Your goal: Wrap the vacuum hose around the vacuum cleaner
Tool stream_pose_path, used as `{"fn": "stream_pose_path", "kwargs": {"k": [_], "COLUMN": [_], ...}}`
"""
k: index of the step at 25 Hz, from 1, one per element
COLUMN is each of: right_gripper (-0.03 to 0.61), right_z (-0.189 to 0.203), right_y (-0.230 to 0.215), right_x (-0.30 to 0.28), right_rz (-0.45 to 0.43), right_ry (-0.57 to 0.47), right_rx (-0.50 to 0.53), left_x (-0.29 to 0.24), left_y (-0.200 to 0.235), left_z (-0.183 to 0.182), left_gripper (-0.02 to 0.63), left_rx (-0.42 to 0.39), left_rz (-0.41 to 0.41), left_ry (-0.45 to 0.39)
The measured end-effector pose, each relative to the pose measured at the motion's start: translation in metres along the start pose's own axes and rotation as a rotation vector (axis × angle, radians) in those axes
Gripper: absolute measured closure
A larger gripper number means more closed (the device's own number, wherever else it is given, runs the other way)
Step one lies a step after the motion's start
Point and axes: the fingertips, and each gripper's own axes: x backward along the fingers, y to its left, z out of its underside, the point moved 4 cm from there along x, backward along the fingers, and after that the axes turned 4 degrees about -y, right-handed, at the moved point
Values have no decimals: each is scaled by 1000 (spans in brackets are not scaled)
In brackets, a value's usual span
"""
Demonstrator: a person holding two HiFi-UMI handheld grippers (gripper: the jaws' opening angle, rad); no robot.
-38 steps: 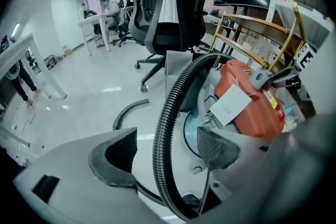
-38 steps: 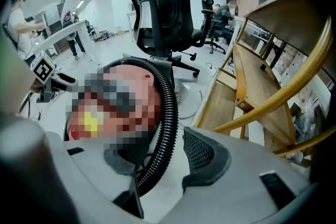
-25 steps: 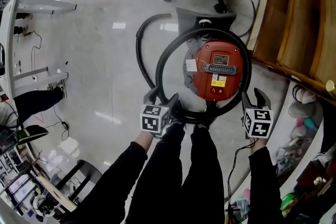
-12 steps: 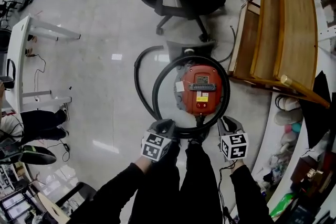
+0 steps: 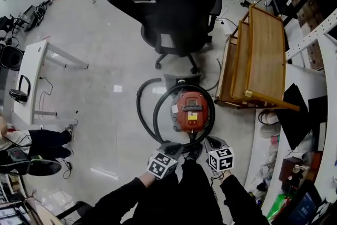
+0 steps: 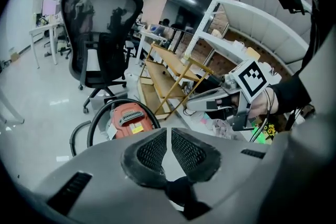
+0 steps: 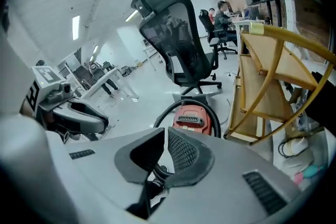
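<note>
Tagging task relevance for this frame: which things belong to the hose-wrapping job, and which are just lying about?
Job: vacuum cleaner; hose, looped around it; left gripper and right gripper, whose jaws have just been closing, with nothing between them.
Lying about: office chair; wooden rack; white desk.

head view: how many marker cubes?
2. One cube on the left gripper, one cube on the right gripper, both just below the red vacuum cleaner in frame. Each gripper's jaws have just been closing, nothing between them. None looks hidden.
</note>
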Motion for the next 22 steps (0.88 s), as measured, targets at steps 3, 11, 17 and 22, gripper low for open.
{"fn": "stream_pose_path", "kwargs": {"k": [3, 11, 17, 22], "right_gripper": [556, 565, 565, 565], "right_z": [-24, -54, -64, -71], "right_y": [16, 48, 57, 52], "right_x": [24, 78, 98, 108], "right_rz": [-40, -89, -73, -50], "right_ry": [-42, -127, -166, -193], "right_rx": [11, 76, 71, 11], "left_x": [25, 75, 90, 84], "left_y": [-12, -26, -37, -33], "left_z": [-15, -27, -38, -63], "left_gripper": [571, 574, 574, 574], "left_rx": [27, 22, 13, -64], "left_rz": [11, -59, -51, -37], "left_ry": [-20, -80, -125, -148]}}
